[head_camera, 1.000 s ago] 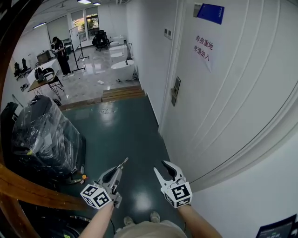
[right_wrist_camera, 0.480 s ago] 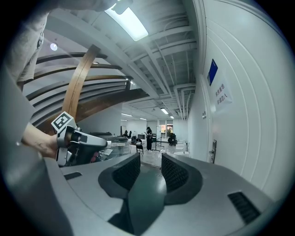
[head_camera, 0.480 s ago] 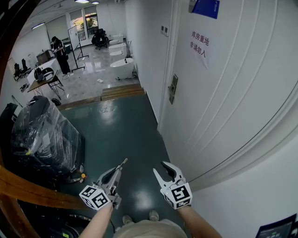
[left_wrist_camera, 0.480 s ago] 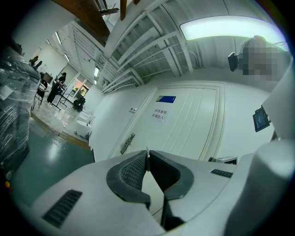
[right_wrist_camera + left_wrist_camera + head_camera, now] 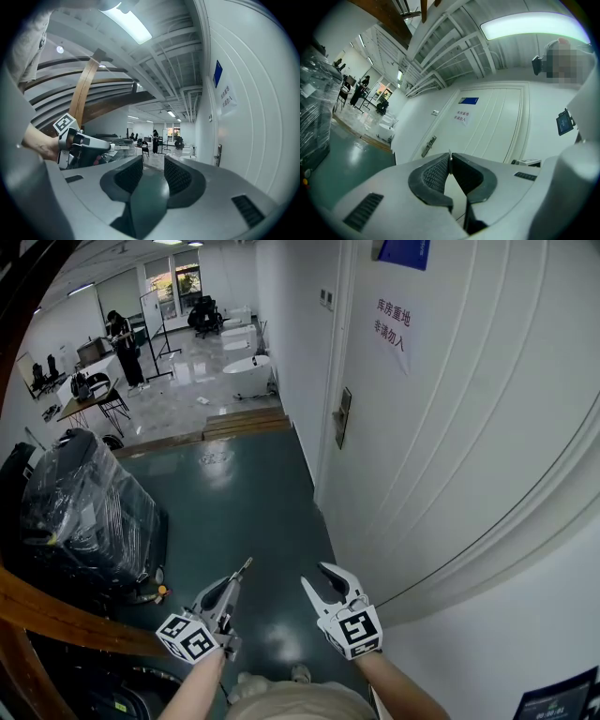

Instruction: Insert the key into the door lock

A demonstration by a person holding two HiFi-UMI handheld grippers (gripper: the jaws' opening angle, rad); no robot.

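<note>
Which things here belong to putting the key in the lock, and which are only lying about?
For the job: key, held in the left gripper; door lock; door.
Lying about: plastic-wrapped machine; bathtub; desk.

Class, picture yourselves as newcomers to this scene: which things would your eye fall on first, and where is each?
The big white door fills the right side, with a paper sign high up and its lock plate at its left edge. Low in the head view, the left gripper is shut on a thin key pointing ahead, while the right gripper beside it is open and empty.
</note>
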